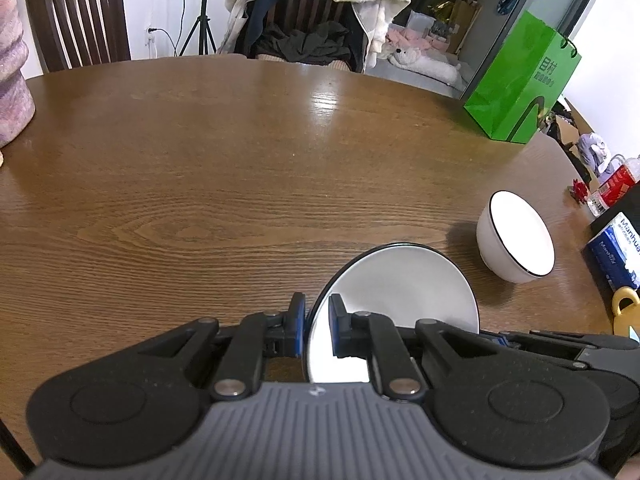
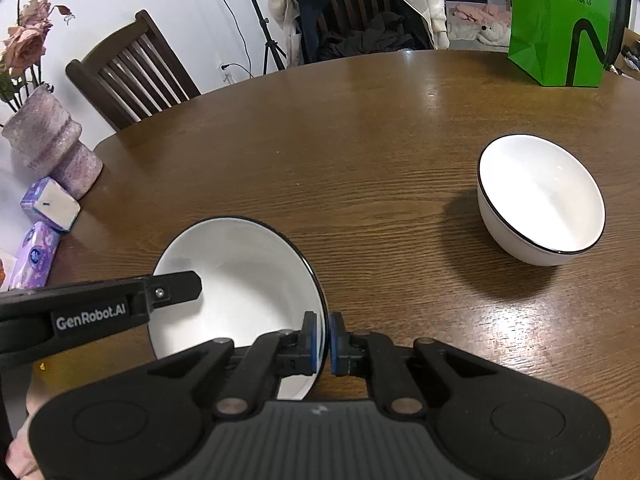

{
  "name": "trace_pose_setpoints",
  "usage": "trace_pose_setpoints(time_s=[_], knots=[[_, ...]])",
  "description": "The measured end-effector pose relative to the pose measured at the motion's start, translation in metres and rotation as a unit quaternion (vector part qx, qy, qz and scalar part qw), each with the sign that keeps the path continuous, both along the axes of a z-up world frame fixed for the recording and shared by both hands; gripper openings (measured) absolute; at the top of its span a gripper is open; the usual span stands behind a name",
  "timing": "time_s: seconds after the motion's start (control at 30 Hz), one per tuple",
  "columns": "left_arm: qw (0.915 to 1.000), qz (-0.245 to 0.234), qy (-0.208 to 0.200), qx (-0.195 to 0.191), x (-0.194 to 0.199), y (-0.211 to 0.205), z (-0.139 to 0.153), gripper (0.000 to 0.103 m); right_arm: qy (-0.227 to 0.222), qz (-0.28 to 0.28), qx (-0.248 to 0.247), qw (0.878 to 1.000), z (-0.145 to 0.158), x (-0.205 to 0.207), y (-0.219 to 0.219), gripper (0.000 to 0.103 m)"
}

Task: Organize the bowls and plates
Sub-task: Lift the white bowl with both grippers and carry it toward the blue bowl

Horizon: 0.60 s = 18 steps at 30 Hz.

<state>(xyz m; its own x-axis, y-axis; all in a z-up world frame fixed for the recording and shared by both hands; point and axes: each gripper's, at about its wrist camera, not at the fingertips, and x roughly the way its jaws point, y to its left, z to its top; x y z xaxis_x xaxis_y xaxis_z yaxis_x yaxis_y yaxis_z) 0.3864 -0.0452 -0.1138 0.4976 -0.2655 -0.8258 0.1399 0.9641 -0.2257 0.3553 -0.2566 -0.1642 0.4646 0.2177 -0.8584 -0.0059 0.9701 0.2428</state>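
Note:
A white deep plate (image 1: 396,288) (image 2: 244,280) with a black rim is held over the brown wooden table (image 1: 200,184) (image 2: 360,152) by both grippers. My left gripper (image 1: 317,305) is shut on the plate's left rim, one blue pad on each side. My right gripper (image 2: 324,322) is shut on its right rim in the same way. A finger of the left gripper (image 2: 176,290) reaches over the plate's far side in the right wrist view. A white bowl (image 1: 516,240) (image 2: 540,200) with a black rim stands upright to the right, apart from both grippers.
A green paper bag (image 1: 520,84) (image 2: 560,28) stands at the table's far right. A pink vase (image 1: 12,80) (image 2: 52,148) and tissue packs (image 2: 50,204) sit at the left edge. A blue box (image 1: 616,248) and a yellow object (image 1: 626,312) lie at the right edge. Chairs stand behind.

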Motion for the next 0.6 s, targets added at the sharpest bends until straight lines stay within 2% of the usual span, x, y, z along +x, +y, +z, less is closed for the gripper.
trace_pose_setpoints(time_s=[0.6], knots=[[0.9997,-0.006,-0.024,-0.002,-0.038,0.023,0.027,0.012,-0.024,-0.003,-0.003,1.0,0.028,-0.038,0.026,0.007]])
